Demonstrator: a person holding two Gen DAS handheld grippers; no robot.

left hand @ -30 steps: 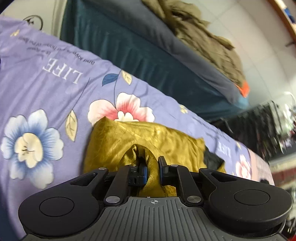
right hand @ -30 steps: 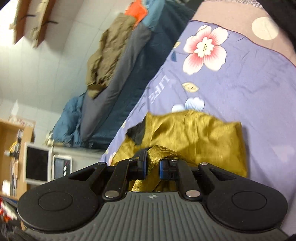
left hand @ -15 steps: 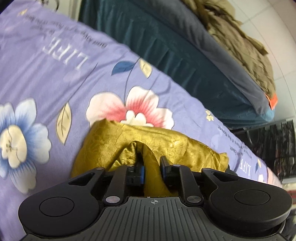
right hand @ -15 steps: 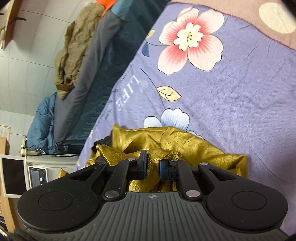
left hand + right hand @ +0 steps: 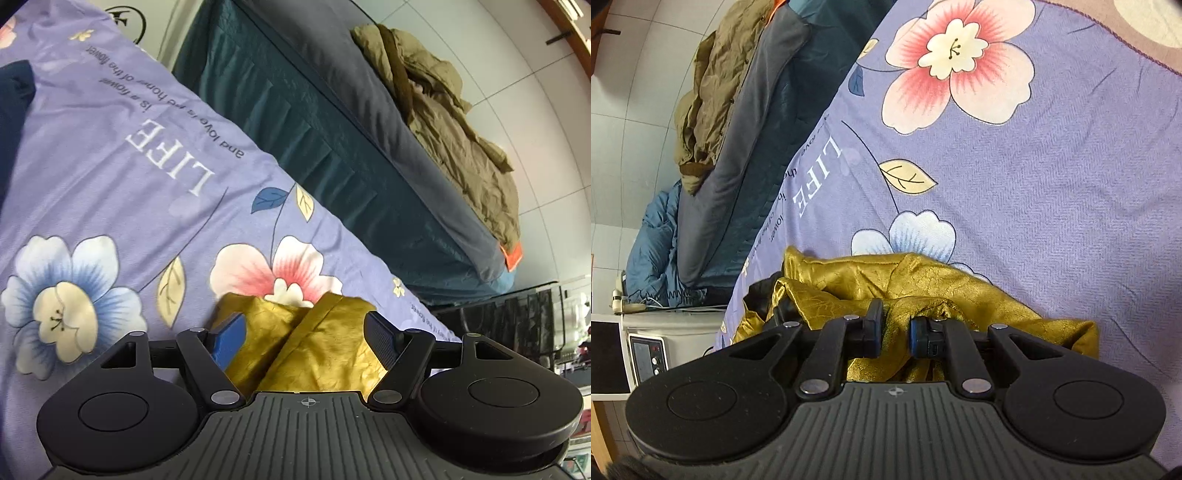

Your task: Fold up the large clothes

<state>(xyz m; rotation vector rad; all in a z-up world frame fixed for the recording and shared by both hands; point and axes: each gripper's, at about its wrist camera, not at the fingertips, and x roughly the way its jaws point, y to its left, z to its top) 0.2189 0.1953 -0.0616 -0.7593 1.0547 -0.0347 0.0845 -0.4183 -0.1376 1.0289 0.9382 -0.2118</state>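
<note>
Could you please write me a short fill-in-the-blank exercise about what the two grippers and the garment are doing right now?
1. The left gripper has its jaws ____ around the golden garment.
2. The right gripper is ____ on a fold of that garment.
3. The garment lies on a purple bedsheet printed with the word ____.
4. An olive jacket lies on the dark ____ mattress.

Missing words: open; shut; LIFE; blue

Tiled wall (image 5: 517,122), teal mattress (image 5: 332,147) alongside.
</note>
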